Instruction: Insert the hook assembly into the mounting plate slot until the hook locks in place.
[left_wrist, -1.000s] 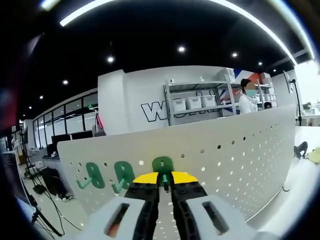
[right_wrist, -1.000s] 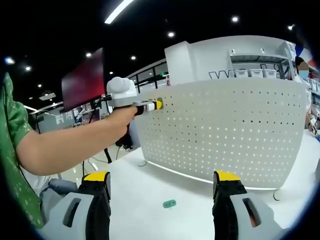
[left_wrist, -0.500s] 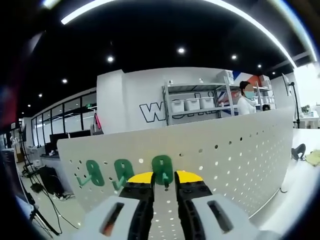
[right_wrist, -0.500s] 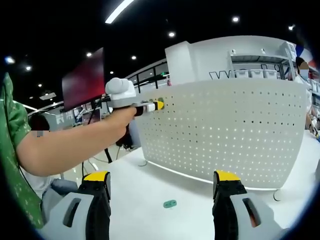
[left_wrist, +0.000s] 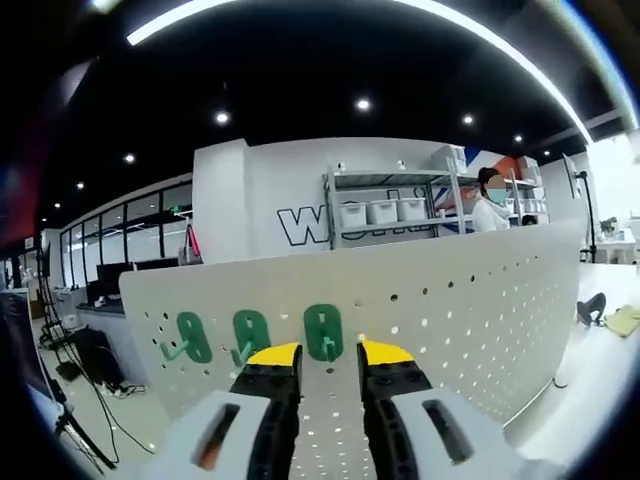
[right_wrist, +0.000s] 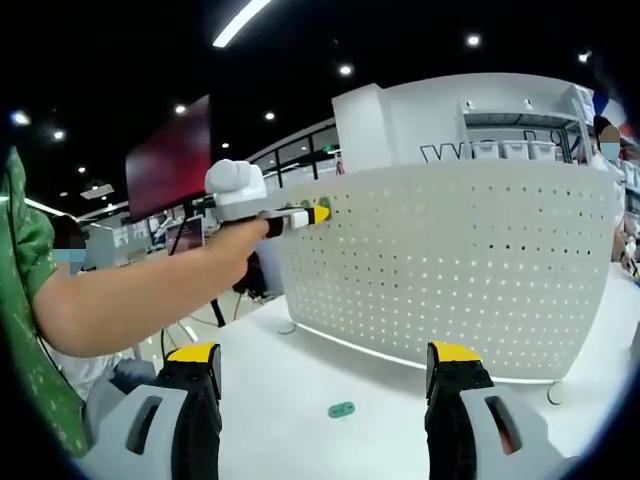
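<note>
White perforated mounting plate (left_wrist: 470, 300) stands upright on the table (right_wrist: 300, 390), carrying three green hooks near its upper left edge. In the left gripper view the left gripper (left_wrist: 327, 360) has its yellow-tipped jaws parted, one on each side of the rightmost hook (left_wrist: 323, 332), gripping nothing. In the right gripper view an outstretched forearm (right_wrist: 150, 295) holds that gripper level against the plate. The right gripper (right_wrist: 325, 375) hangs wide open above the table, where a loose green hook piece (right_wrist: 341, 409) lies.
</note>
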